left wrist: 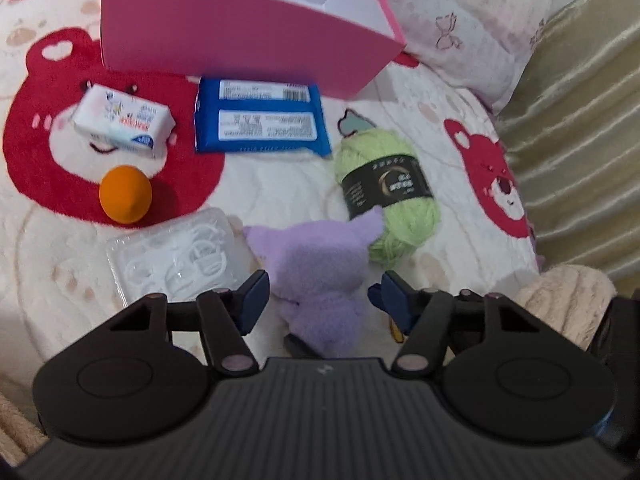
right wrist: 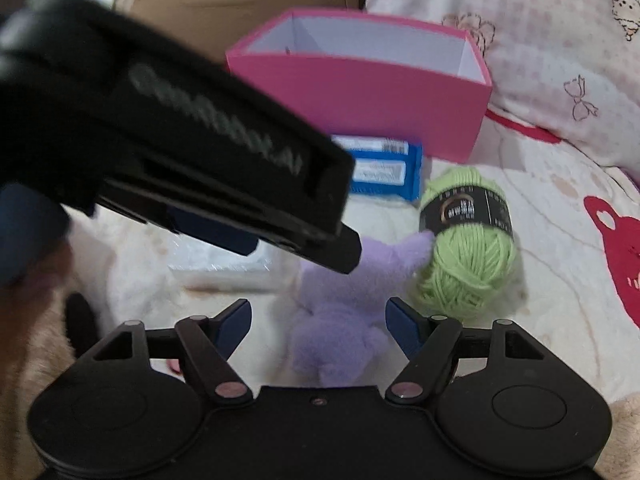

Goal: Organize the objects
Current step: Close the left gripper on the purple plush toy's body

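A purple plush toy (left wrist: 320, 272) (right wrist: 340, 320) lies on the bear-print blanket (left wrist: 280, 192), touching a green yarn ball (left wrist: 388, 200) (right wrist: 468, 248). My left gripper (left wrist: 322, 292) is open and straddles the plush, with both blue pads close to its sides and small gaps showing. My right gripper (right wrist: 318, 316) is also open around the same plush, with wider gaps. The left gripper's black body (right wrist: 180, 140) crosses the right wrist view. An open pink box (left wrist: 240, 32) (right wrist: 360, 100) stands behind.
A blue packet (left wrist: 260, 120), a white tissue pack (left wrist: 124, 120), an orange egg-shaped sponge (left wrist: 126, 194) and a clear case of white picks (left wrist: 172, 260) lie to the left. A patterned pillow (left wrist: 472, 20) and golden fabric (left wrist: 580, 140) border the right. A fluffy beige sleeve (left wrist: 568, 300) shows.
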Demonstrator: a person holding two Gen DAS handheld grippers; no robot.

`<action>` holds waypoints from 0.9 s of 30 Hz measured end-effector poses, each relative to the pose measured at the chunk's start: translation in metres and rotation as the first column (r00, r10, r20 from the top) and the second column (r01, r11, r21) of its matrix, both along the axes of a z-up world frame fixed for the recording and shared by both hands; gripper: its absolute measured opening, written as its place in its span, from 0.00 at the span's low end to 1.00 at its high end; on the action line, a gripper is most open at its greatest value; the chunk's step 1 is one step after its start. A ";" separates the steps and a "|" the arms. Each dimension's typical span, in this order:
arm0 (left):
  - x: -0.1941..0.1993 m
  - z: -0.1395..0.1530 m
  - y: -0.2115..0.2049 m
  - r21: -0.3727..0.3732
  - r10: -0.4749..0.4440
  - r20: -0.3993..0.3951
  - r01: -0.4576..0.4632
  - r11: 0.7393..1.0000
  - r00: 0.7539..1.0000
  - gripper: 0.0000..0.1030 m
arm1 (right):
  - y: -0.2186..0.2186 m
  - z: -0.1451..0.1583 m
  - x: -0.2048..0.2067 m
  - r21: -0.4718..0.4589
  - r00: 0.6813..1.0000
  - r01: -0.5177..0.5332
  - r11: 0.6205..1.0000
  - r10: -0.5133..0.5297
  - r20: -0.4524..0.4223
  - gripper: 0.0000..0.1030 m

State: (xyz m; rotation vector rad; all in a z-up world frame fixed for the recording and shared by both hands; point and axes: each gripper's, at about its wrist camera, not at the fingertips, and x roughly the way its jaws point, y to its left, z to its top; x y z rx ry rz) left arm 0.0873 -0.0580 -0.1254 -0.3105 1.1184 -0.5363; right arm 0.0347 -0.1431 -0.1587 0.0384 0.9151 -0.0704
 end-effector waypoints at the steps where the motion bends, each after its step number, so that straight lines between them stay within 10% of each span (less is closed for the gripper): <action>1: 0.001 -0.004 -0.001 0.000 -0.002 -0.012 0.002 1.000 1.000 0.56 | -0.002 -0.003 0.002 0.013 1.000 0.011 1.000 -0.010 -0.017 0.63; 12: 0.009 -0.033 -0.006 -0.036 0.028 -0.063 -0.030 0.999 0.998 0.55 | -0.007 -0.020 0.010 0.011 0.993 0.079 0.997 -0.078 -0.084 0.57; 17: 0.009 -0.046 -0.012 -0.034 0.022 -0.089 -0.025 0.999 0.996 0.31 | -0.009 -0.031 0.015 0.024 0.987 0.121 0.992 -0.118 -0.107 0.68; 27: 0.010 -0.057 -0.014 -0.050 0.017 -0.108 -0.023 0.998 0.994 0.35 | -0.003 -0.038 0.019 0.017 0.990 0.103 0.995 -0.101 -0.102 0.55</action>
